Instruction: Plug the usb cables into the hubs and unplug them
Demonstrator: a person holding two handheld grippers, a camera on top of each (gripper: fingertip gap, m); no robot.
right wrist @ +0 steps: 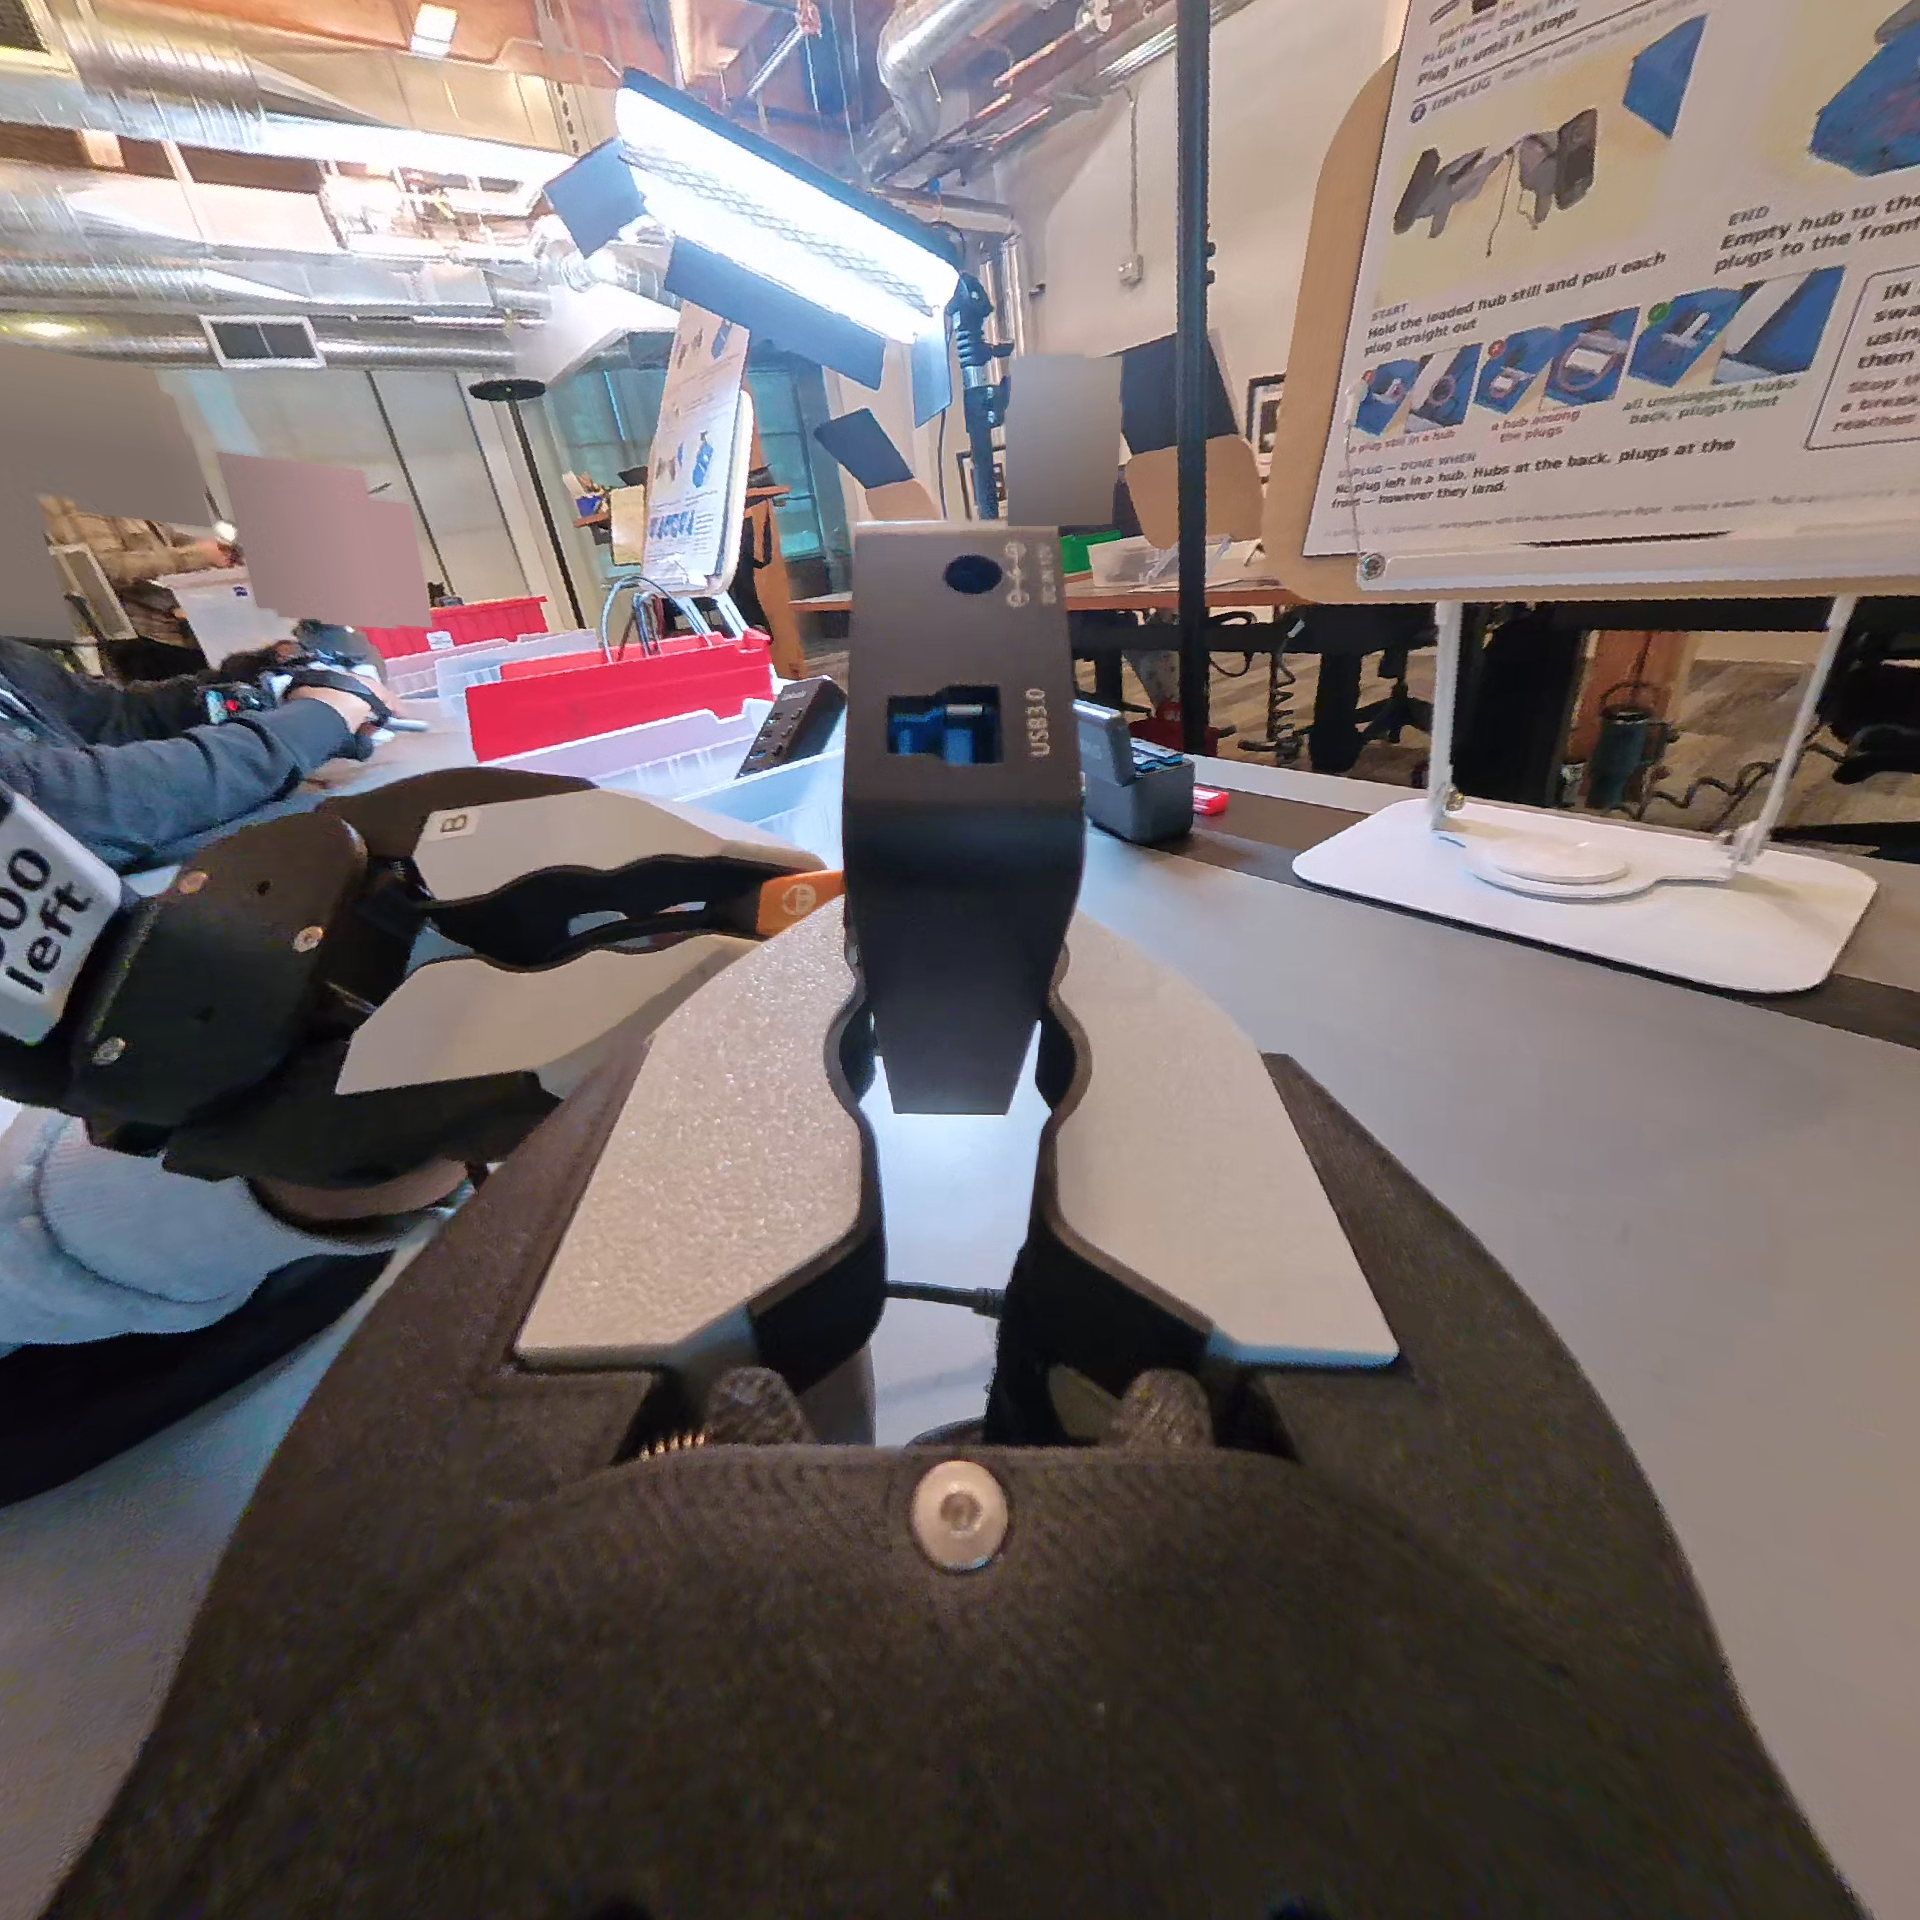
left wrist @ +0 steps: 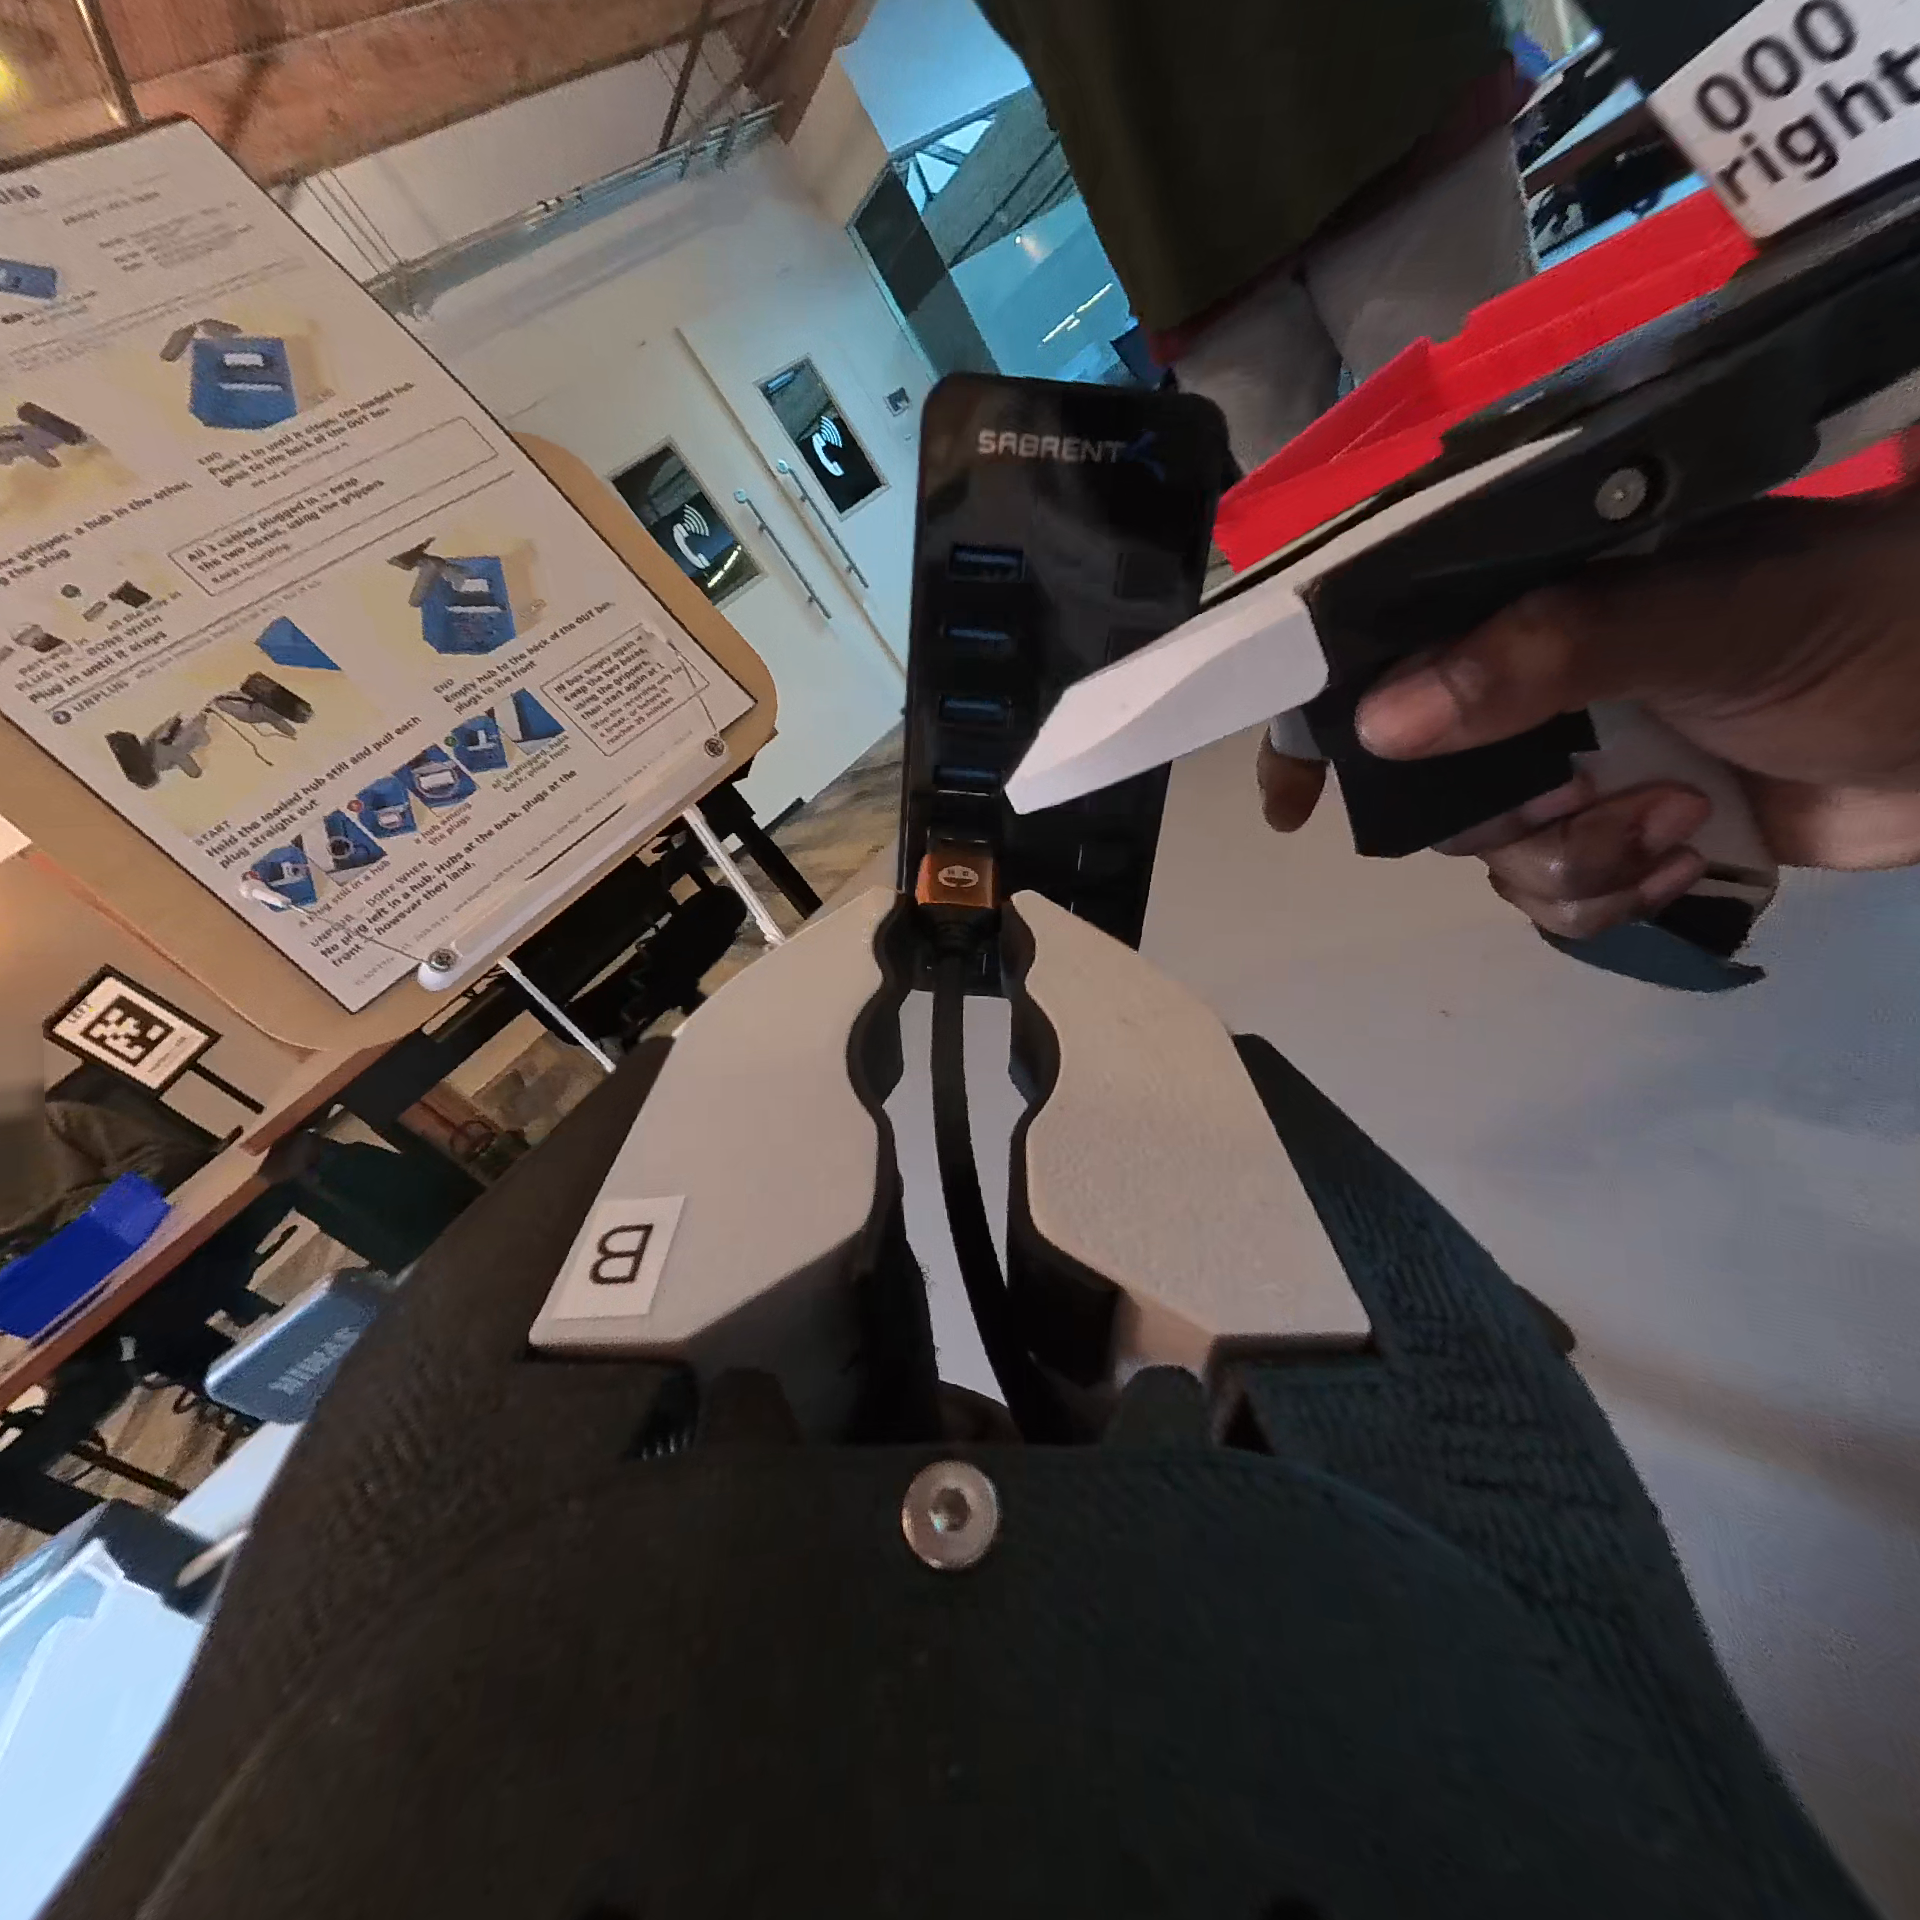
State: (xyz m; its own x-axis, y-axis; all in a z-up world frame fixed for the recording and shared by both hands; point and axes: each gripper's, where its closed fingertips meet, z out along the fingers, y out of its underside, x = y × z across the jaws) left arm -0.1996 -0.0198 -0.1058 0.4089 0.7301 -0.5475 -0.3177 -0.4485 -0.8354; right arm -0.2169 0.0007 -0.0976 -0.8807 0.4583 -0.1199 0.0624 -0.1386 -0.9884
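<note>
My left gripper (left wrist: 954,914) is shut on an orange USB plug (left wrist: 954,871) with a black cable (left wrist: 971,1164) running back between the fingers. The plug's tip meets the lowest port of a black USB hub (left wrist: 1081,540) that stands upright with several blue ports. My right gripper (right wrist: 956,997) is shut on that hub (right wrist: 961,810), holding it by its lower end above the grey table (right wrist: 1507,1195). In the right wrist view the left gripper (right wrist: 800,904) comes from the left with the orange plug (right wrist: 795,896) touching the hub's side. In the left wrist view a white finger (left wrist: 1153,717) of the right gripper lies against the hub.
A white stand (right wrist: 1579,904) holds an instruction board (left wrist: 301,540) at the table's far side. Red bins (right wrist: 613,696) and a clear tray with another black hub (right wrist: 795,722) sit at the back left. A grey hub (right wrist: 1132,774) lies behind the held hub. A person's arm (right wrist: 177,748) rests at far left. Only a small space, under 4 cm, lies between the two pairs of fingers.
</note>
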